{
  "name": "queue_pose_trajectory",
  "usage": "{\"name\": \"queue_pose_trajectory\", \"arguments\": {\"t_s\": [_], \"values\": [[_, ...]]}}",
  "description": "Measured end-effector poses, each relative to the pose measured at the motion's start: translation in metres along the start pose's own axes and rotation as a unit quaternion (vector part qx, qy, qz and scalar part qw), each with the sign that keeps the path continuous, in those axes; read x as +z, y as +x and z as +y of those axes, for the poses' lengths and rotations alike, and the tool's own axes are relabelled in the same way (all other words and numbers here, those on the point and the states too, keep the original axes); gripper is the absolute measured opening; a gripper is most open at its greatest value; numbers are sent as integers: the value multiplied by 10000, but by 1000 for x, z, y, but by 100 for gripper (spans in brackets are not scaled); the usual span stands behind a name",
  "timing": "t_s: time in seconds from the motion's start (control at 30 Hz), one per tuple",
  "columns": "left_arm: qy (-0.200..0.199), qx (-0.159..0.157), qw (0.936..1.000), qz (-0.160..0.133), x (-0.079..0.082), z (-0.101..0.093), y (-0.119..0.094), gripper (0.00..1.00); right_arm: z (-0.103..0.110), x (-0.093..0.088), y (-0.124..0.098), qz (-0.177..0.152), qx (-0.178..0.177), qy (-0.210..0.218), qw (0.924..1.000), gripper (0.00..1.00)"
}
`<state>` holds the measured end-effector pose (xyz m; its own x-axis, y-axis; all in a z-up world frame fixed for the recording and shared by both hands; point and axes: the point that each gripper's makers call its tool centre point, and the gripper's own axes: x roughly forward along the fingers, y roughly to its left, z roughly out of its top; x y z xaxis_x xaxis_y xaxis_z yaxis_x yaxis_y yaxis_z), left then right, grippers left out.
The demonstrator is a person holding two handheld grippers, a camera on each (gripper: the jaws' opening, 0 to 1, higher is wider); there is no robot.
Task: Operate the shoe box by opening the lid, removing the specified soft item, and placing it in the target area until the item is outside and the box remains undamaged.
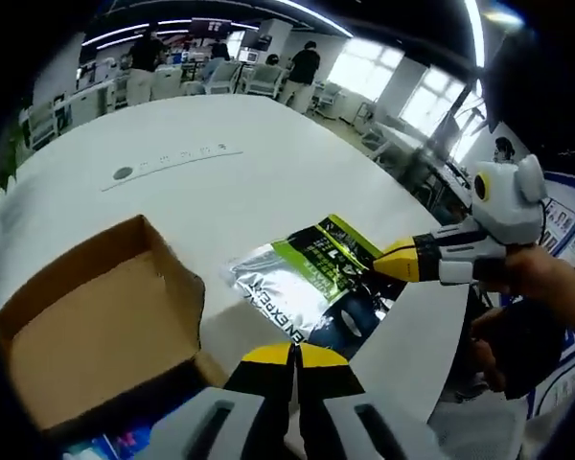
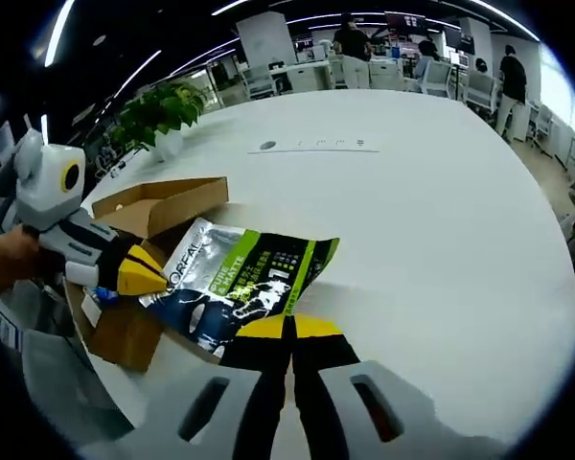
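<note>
The soft item is a silver, green and dark foil bag (image 1: 302, 278) (image 2: 240, 283), held flat just above the white table (image 1: 249, 163) (image 2: 431, 220). It hangs partly over the open cardboard shoe box (image 1: 86, 326) (image 2: 125, 335), whose lid flap (image 2: 168, 203) stands up. My left gripper (image 1: 292, 353) (image 2: 153, 278) is shut on the bag's printed edge. My right gripper (image 2: 289, 328) (image 1: 381, 264) is shut on the opposite edge. Something blue (image 1: 105, 446) lies inside the box, mostly hidden.
A grey round socket with a thin strip (image 1: 123, 173) (image 2: 267, 146) is set into the table farther out. A potted plant (image 2: 158, 110) stands at the table's far left edge. People, chairs and desks fill the background. A hand (image 1: 537, 273) holds the right gripper.
</note>
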<state>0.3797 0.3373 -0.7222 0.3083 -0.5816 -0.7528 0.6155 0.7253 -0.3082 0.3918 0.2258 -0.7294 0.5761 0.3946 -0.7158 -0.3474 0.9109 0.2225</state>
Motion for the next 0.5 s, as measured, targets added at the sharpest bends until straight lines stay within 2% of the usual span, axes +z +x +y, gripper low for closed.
{"name": "queue_pose_trajectory", "arguments": {"t_s": [0.17, 0.27, 0.47, 0.5], "values": [[429, 173, 9987, 223, 1, 6, 10, 0, -6, -1, 12, 94, -48, -17, 9999, 0], [794, 289, 9958, 358, 2, 7, 16, 0, -10, -1, 18, 128, -112, -66, 9998, 0], [1265, 400, 9899, 492, 0, 8, 22, 1, -14, -3, 24, 193, -170, -106, 9996, 0], [1443, 442, 9872, 513, 1, 10, 23, 1, -15, -4, 25, 200, -177, -122, 9996, 0]]}}
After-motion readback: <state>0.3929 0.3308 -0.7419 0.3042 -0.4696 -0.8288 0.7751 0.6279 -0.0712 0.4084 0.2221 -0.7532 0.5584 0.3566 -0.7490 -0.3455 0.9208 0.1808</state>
